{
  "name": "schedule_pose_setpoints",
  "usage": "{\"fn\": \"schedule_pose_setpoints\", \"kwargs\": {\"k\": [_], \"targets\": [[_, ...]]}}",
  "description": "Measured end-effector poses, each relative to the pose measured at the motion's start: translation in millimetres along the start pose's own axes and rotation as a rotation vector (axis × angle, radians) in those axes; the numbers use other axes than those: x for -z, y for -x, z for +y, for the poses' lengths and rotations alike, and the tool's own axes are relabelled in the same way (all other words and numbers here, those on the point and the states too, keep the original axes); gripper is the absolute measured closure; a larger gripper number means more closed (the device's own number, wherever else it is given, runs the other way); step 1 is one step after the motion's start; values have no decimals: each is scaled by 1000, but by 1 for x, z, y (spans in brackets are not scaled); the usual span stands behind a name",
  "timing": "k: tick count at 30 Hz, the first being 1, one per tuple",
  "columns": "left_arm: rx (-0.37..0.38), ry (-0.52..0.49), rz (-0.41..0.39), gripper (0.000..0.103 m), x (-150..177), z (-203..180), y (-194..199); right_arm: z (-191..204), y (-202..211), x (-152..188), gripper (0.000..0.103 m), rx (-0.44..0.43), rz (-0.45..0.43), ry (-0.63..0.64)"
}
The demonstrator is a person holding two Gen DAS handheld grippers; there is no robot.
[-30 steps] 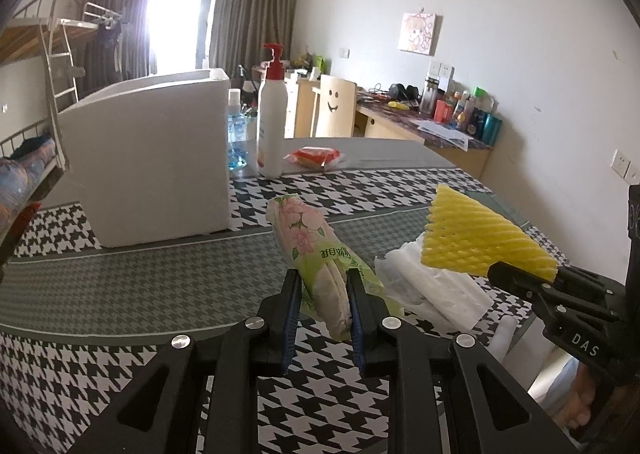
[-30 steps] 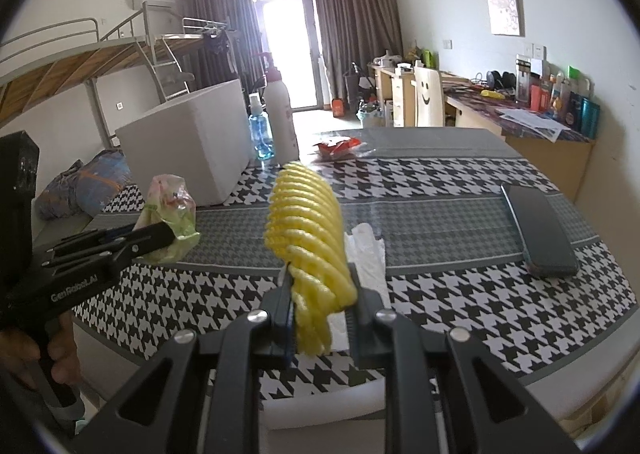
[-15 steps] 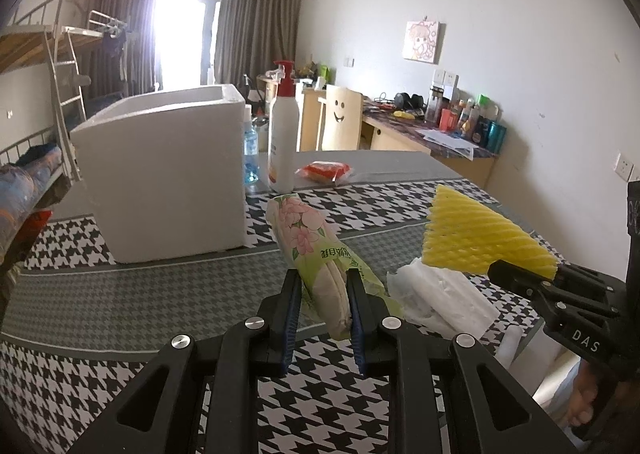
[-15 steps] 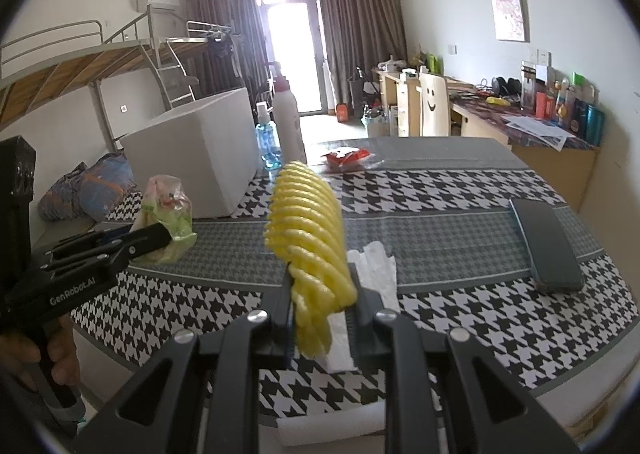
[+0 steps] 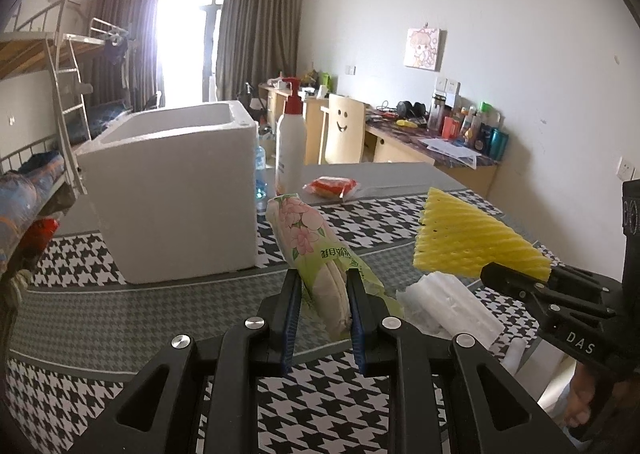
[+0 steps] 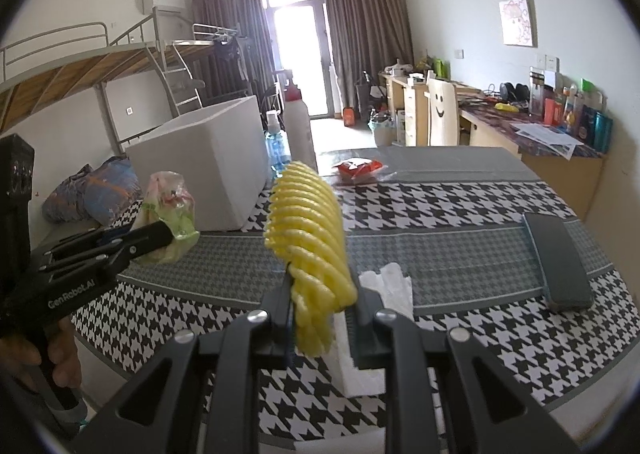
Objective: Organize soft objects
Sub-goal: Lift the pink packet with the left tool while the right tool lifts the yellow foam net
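On the table (image 5: pixel 120 318), one foam box (image 5: pixel 172 190).

Two black plastic two-finger grippers: left gripper (image 5: pixel 323 308) blue-padded, silver-screwed, lettered "GenRobot.AI"; right gripper (image 6: pixel 322 308) silver-screwed, lettered "DAS".

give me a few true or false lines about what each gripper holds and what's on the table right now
1. The left gripper is shut on a floral plastic packet. True.
2. The right gripper holds a red pump bottle. False: it is shut on the yellow foam net; the pump bottle stands on the table beside the white foam box.
3. The white foam box is open at the top. True.
4. The dark flat case sits inside the foam box. False: it lies on the table, right side of the right wrist view.
5. A white foam sheet lies on the table below the yellow net. True.
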State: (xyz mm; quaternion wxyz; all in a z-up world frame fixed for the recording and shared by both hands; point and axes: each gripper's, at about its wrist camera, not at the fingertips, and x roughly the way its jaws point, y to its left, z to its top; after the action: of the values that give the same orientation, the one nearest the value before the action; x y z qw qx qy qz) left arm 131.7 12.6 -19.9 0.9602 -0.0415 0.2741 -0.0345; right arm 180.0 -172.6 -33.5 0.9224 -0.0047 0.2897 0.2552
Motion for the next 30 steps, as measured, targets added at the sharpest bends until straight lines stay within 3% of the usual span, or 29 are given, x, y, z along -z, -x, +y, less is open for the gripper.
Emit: {"fn": "schedule_pose_setpoints", "kwargs": {"k": [30], "targets": [[-11, -36, -51, 79, -45, 9, -8, 16, -12, -36, 79, -39, -40, 26]]}}
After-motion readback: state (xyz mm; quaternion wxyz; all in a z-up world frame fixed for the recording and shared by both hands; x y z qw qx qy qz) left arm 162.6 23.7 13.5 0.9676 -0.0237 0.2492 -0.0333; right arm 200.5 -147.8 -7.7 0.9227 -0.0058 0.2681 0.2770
